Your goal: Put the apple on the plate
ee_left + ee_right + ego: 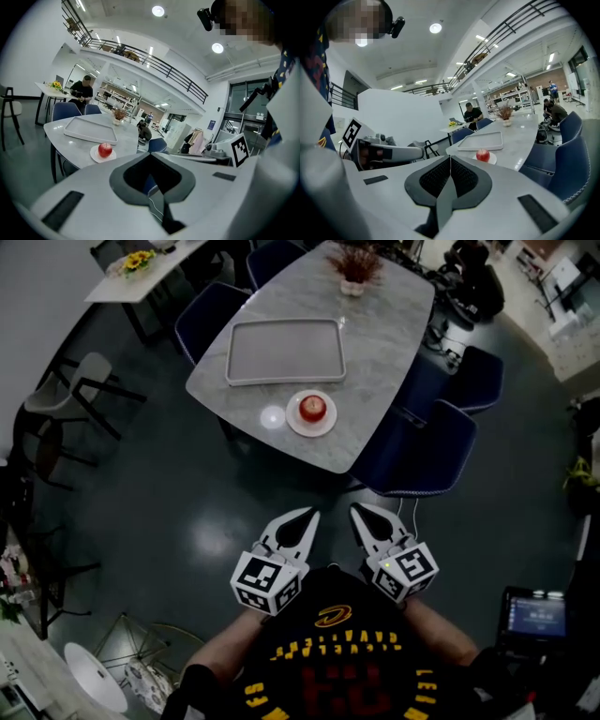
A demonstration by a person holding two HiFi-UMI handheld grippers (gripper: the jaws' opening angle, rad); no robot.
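Lower centre of the head view: left gripper [307, 517] [151, 155], jaws closed to a point, nothing gripped. Just beside it to the right, right gripper [358, 512] [450, 157], ribbed pads pressed flat together, likewise empty. Both held over dark floor, well short of the table [394, 324]. On each cube, black-and-white square markers only, no letters.

Below the grippers, at the bottom edge, a black shirt [337, 671] with yellow and red print and a small yellow emblem; lettering upside down and not legible.

Further up, near the table's front edge at mid-frame: apple [313, 408] [105, 149] [483, 155], red, upright, resting on the small white plate [327, 426] [96, 156] [491, 161]. Just behind the plate, a grey tray [286, 351]. At the top of the frame, a potted dried plant [353, 266]. Blue chairs [422, 451] along the right side of the table. In the lower right corner, a lit screen [535, 617], text too small to read.
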